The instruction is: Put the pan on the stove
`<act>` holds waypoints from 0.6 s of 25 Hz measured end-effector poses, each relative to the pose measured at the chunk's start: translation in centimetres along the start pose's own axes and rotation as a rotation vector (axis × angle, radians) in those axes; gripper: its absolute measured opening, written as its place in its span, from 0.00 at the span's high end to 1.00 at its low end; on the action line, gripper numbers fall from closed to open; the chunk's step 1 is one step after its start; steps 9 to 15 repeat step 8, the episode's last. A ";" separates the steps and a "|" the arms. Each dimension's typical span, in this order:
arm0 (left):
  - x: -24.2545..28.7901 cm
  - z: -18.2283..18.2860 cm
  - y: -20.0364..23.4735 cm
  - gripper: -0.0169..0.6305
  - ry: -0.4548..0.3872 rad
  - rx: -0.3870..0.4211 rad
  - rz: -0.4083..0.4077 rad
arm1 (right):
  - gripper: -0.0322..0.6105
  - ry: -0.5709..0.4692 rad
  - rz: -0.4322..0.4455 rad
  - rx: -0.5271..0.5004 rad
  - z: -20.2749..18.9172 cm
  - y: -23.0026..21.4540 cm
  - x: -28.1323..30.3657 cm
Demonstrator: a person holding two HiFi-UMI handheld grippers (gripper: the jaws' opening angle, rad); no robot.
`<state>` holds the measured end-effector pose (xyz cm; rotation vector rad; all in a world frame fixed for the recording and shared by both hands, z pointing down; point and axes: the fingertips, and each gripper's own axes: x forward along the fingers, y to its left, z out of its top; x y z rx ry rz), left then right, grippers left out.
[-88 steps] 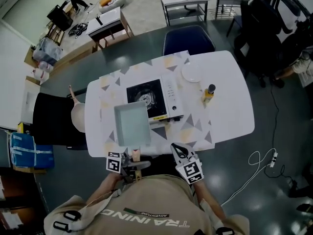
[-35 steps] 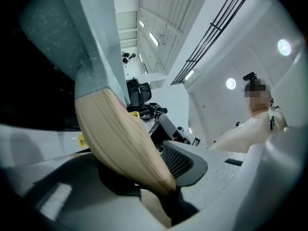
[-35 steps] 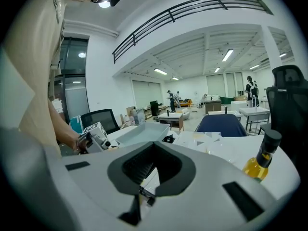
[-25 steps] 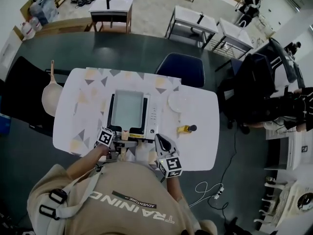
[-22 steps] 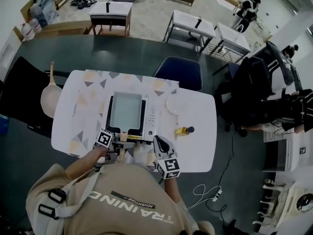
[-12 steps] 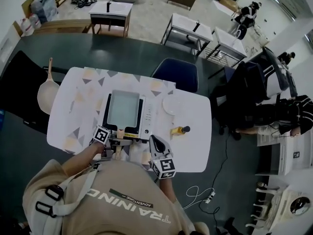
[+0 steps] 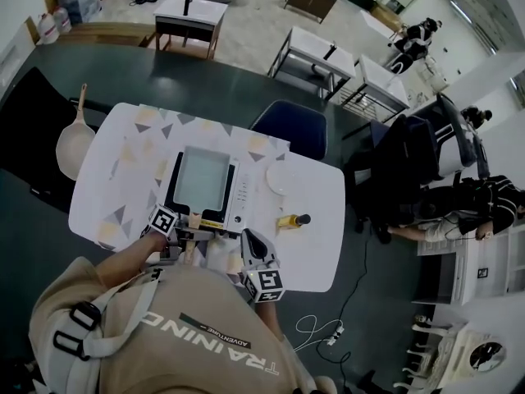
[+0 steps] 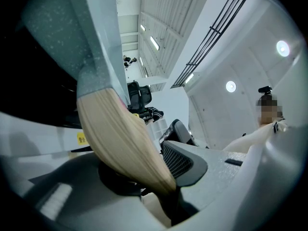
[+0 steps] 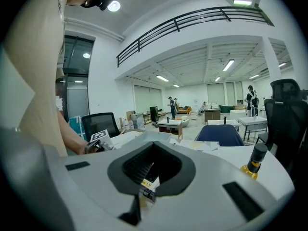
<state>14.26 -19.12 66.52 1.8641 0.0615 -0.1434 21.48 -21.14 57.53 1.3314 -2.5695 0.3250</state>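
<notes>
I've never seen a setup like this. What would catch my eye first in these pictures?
A rectangular grey pan sits on a portable stove in the middle of a white table. Its wooden handle is clamped in the left hand-held gripper. The right hand-held gripper hangs shut and empty at the table's near edge, with a yellow bottle standing just to its right.

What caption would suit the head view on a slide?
Left gripper holds the pan, set on the stove, by its handle; right gripper hovers nearby.
</notes>
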 end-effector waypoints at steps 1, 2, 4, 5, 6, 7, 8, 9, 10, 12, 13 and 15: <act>-0.1 -0.1 0.1 0.76 -0.001 -0.005 0.013 | 0.94 0.000 -0.002 0.003 -0.1 0.1 -0.2; -0.3 -0.3 0.3 0.76 0.000 -0.011 0.033 | 0.94 -0.001 -0.003 0.007 -0.1 0.3 -0.3; -0.7 -0.2 0.5 0.76 0.002 -0.001 0.050 | 0.94 -0.006 -0.009 0.012 0.0 0.5 -0.4; -0.8 -0.1 0.5 0.76 0.003 0.003 0.059 | 0.94 -0.010 -0.014 0.012 0.1 0.5 -0.4; -0.9 0.1 0.5 0.76 0.004 0.004 0.070 | 0.94 -0.015 -0.020 0.011 0.2 0.5 -0.4; -0.9 0.3 0.5 0.76 0.006 0.006 0.078 | 0.94 -0.020 -0.026 0.009 0.3 0.4 -0.4; -1.0 0.5 0.5 0.76 0.008 0.009 0.085 | 0.94 -0.025 -0.033 0.008 0.4 0.3 -0.5; -1.0 0.5 0.5 0.76 0.008 0.009 0.085 | 0.94 -0.025 -0.033 0.008 0.4 0.3 -0.5; -1.0 0.5 0.5 0.76 0.008 0.009 0.085 | 0.94 -0.025 -0.033 0.008 0.4 0.3 -0.5; -1.0 0.5 0.5 0.76 0.008 0.009 0.085 | 0.94 -0.025 -0.033 0.008 0.4 0.3 -0.5; -1.0 0.5 0.5 0.76 0.008 0.009 0.085 | 0.94 -0.025 -0.033 0.008 0.4 0.3 -0.5; -1.0 0.5 0.5 0.76 0.008 0.009 0.085 | 0.94 -0.025 -0.033 0.008 0.4 0.3 -0.5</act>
